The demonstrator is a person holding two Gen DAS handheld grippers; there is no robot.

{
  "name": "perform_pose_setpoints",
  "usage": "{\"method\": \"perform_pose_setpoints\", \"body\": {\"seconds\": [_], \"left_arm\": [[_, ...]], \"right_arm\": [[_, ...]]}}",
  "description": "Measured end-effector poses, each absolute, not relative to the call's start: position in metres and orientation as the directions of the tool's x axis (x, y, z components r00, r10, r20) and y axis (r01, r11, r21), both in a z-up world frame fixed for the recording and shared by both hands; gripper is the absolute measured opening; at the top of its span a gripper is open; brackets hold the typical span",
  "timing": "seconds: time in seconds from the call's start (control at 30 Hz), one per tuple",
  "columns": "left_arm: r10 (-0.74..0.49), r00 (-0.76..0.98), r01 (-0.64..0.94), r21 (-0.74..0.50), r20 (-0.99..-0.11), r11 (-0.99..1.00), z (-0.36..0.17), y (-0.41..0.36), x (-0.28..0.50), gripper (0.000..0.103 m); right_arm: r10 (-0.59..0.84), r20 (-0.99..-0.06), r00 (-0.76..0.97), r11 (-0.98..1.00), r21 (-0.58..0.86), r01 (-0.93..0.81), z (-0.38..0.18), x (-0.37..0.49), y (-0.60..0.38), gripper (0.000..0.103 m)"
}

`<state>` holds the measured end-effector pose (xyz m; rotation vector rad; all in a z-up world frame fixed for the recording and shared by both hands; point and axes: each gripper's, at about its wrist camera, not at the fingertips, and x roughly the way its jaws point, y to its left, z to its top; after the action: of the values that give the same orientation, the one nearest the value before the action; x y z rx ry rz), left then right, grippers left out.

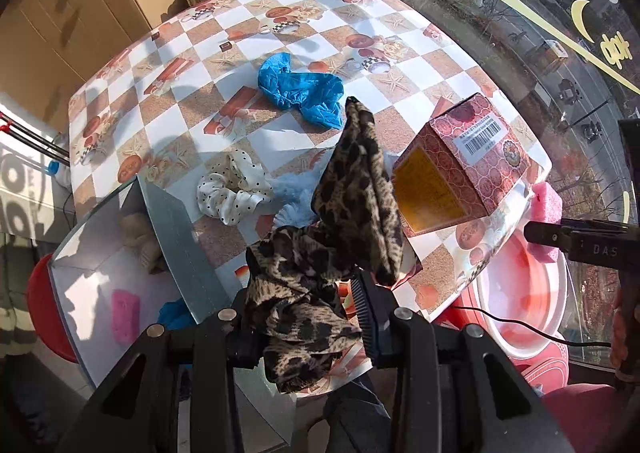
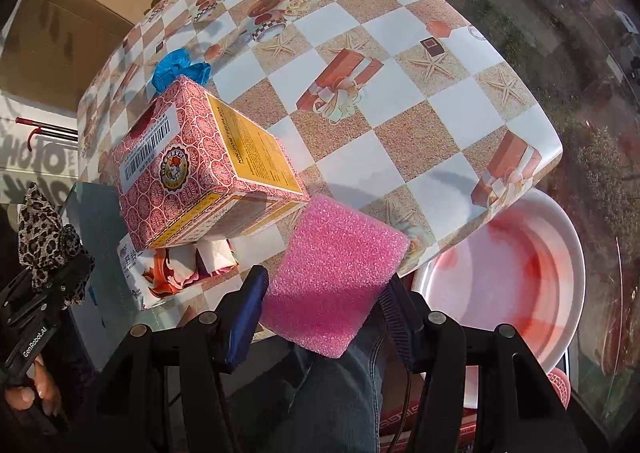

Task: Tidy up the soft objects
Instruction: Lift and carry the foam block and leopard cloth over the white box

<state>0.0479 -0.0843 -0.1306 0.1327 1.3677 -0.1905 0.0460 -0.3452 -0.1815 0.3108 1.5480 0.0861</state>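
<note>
Landmark: the grey bin [image 1: 176, 237], open-topped, at the near-left edge of the bench [image 1: 404, 33].

Step in hand, as I judge it: both loads go to that bin. To do it well, bring each gripper over the bin mouth w/ the item clear of the rim before letting go; the cloth hangs long and floppy, so get its tail inside first or it'll drape over the wall. Keep clear of the patterned carton [image 1: 460, 165] standing right of the bin.

Left gripper [image 1: 308, 325]: jaws partly closed, pinching a leopard-print scarf [image 1: 352, 189], lifted above the bench just right of the bin. Thin, limp fabric, brown/black spots, bunched at the grip.

Right gripper [image 2: 324, 305]: jaws about half open, pressing a pink sponge [image 2: 336, 273] edge to edge, held off the bench's near edge, well right of the bin. Coarse foam, rectangular, keeps its shape.

Beyond the bin on the bench: polka-dot scrunchie [image 1: 232, 189], blue crumpled plastic [image 1: 300, 89] farther back.
</note>
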Motion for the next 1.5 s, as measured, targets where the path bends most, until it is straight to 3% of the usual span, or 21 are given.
{"method": "perform_pose_setpoints", "body": {"seconds": [0.4,0.8,1.1,1.5], "left_arm": [[-0.037,0.251,0.175,0.007,-0.967,0.985,-0.11,-0.051,0.006,0.041],[0.08,0.275,-0.022,0.077,-0.958,0.997,-0.088,0.015,-0.023,0.041],[0.166,0.23,-0.165,0.129,-0.959,0.978,-0.08,0.039,-0.039,0.041],[0.219,0.136,-0.339,0.162,-0.966,0.927,-0.086,0.054,-0.042,0.04]], "right_arm": [[0.308,-0.949,0.062,0.95,0.31,0.03,-0.164,0.007,-0.292,0.058],[0.405,-0.908,0.108,0.875,0.35,-0.335,-0.113,0.027,-0.175,0.058],[0.542,-0.84,0.044,0.713,0.431,-0.553,-0.081,0.036,-0.09,0.058],[0.555,-0.826,-0.103,0.572,0.468,-0.674,-0.09,0.04,-0.056,0.058]]}}
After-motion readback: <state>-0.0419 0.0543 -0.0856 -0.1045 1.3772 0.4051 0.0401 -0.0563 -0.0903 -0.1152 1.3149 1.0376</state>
